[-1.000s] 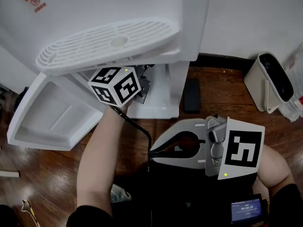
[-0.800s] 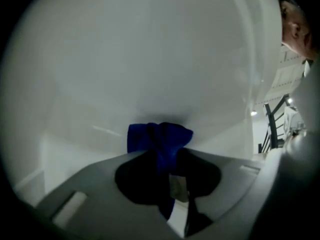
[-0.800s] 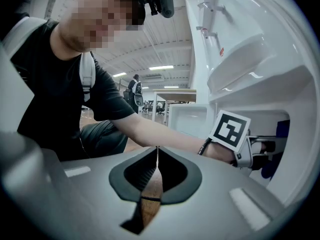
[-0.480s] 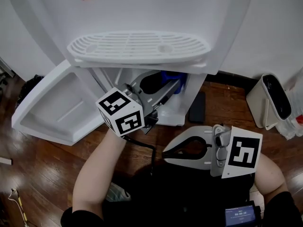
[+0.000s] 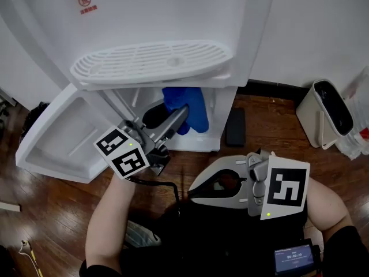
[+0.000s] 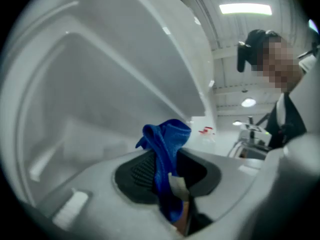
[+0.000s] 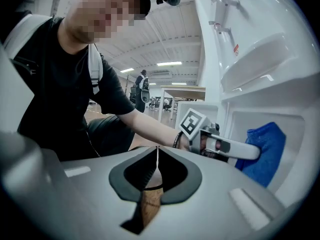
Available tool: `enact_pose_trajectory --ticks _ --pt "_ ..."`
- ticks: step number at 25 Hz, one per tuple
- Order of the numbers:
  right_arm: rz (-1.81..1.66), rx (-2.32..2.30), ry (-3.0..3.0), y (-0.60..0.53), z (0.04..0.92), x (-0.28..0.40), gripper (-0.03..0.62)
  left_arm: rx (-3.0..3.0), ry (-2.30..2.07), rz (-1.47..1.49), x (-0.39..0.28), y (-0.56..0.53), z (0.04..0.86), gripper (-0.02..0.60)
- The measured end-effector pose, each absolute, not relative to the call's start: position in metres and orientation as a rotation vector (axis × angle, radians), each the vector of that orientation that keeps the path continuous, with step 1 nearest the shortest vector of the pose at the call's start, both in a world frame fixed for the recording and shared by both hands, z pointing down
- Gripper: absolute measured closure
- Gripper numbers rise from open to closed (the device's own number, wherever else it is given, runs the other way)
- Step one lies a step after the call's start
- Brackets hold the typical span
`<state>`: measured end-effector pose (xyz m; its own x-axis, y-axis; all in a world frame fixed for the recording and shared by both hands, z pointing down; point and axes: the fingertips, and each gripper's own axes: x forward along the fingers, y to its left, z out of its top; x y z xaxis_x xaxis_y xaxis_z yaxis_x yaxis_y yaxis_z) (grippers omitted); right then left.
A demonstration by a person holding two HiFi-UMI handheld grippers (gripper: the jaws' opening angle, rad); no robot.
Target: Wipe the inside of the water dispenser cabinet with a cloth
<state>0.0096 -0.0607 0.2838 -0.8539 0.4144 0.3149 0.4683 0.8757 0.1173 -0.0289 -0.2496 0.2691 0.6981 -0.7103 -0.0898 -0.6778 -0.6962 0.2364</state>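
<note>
A blue cloth hangs in the mouth of the white water dispenser's open cabinet, below the drip tray. My left gripper points level into that opening and is shut on the cloth. In the left gripper view the cloth bunches up between the dark pads, with the white cabinet wall behind it. My right gripper is held low near the person's lap, shut and empty. The right gripper view shows its closed jaws, the left gripper and the cloth in the cabinet.
The cabinet door stands swung open to the left, over the wooden floor. The slotted drip tray juts out above the opening. A black flat object lies on the floor beside the dispenser. A beige bin stands at the right.
My left gripper has drawn back out from under the drip tray toward the person, bringing the cloth into sight at the cabinet mouth. The right gripper has stayed put.
</note>
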Motion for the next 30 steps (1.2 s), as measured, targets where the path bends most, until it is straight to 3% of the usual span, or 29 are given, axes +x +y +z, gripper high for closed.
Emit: enact_pose_trajectory --ticks 4,10,15,24,30 --pt "-0.298 -0.674 -2.763 -0.061 0.283 0.012 0.582 2.593 -1.495 -0.102 -0.078 -0.309 0.302 0.479" --pt "-0.286 -0.639 -2.785 -0.064 0.283 0.007 0.582 2.528 -1.540 0.187 -0.043 -0.383 0.363 0.479" --pt "-0.269 -0.640 -2.792 -0.066 0.284 0.006 0.582 2.480 -1.410 0.015 -0.017 -0.384 0.380 0.479" --pt "-0.324 -0.706 -2.741 -0.056 0.289 0.007 0.582 2.596 -0.945 -0.088 0.008 -0.284 0.373 0.480" --pt "-0.332 -0.690 -2.763 -0.056 0.285 0.007 0.582 2.545 -1.095 -0.173 -0.035 -0.264 0.343 0.480"
